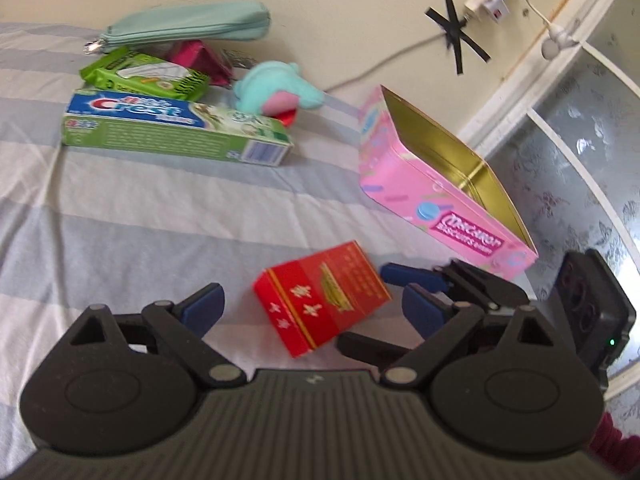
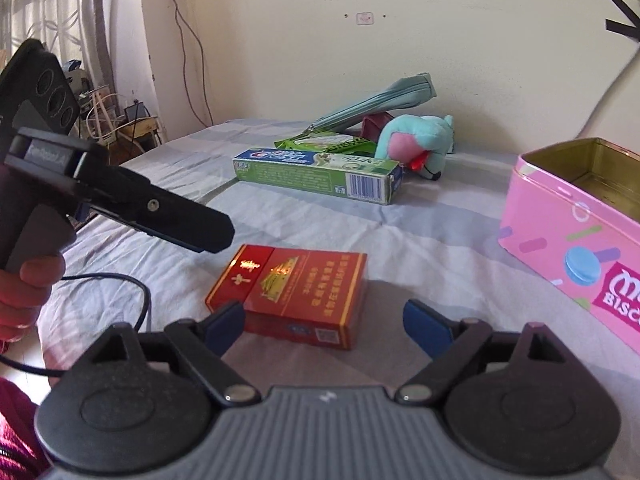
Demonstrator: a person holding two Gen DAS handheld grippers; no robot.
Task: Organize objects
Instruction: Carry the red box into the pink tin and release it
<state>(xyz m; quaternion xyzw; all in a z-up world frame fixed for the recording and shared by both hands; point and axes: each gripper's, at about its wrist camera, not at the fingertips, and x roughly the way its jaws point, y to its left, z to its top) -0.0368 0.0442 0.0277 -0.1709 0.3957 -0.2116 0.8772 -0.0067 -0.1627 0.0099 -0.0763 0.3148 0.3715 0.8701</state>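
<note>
Red and gold, the cigarette pack (image 2: 294, 294) lay flat on the striped bed sheet (image 2: 280, 220) near the bed's front edge, framed by the spread blue pads of the right tool (image 2: 324, 320), which gripped nothing. No pad touched the pack; it sat just beyond the fingertips. The left tool (image 1: 316, 308) was likewise released, its jaws wide, with the same pack lying tilted between and just ahead of its pads. In the right wrist view that left tool reached in from the left side, held by a hand (image 2: 24, 292) from which a dark cable (image 2: 136, 300) trailed over the sheet.

Toward the bed's right edge stood an open pink biscuit tin (image 1: 432, 184), its gold interior bare as far as could be seen. Farther back, near the wall, a Crest toothpaste box (image 1: 176, 128) lay lengthwise. Behind it sat a green wipes packet (image 1: 148, 74), a teal plush toy (image 1: 272, 90) with a pink patch, a magenta item partly hidden, and a mint zip pouch (image 1: 188, 26) leaning against the wall at the bed's far edge.
</note>
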